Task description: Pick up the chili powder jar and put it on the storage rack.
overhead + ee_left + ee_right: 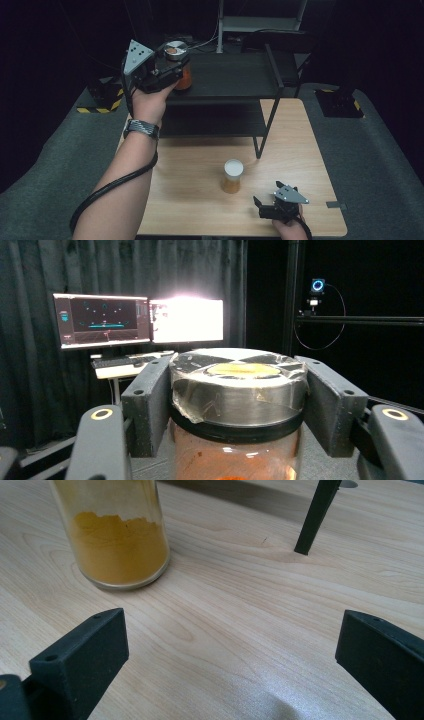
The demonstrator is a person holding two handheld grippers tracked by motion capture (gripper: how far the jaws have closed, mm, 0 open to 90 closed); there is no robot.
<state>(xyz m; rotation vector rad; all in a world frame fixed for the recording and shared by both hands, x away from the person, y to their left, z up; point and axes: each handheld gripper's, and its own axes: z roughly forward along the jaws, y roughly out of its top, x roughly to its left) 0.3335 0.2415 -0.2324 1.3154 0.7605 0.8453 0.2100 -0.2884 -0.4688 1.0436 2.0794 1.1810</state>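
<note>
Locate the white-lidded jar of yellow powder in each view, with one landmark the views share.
High view: white-lidded jar stands on the table, centre, left of the right tool.
Left gripper view: not in it.
Right gripper view: upper left, lid cropped.
Shared landmark: black shelf leg.

- Your left gripper (172, 62) is up at the shelf unit's (235, 75) top level, left end, w/ a jar (237, 410) between its jaws.
- 2nd jar (233, 176) stands on the table (200, 200), in front of the shelf, near centre.
- Your right gripper (267, 205) sits low, just right of & nearer you than that jar.
- Shelf leg (315, 517) is behind-right of the 2nd jar.
</note>
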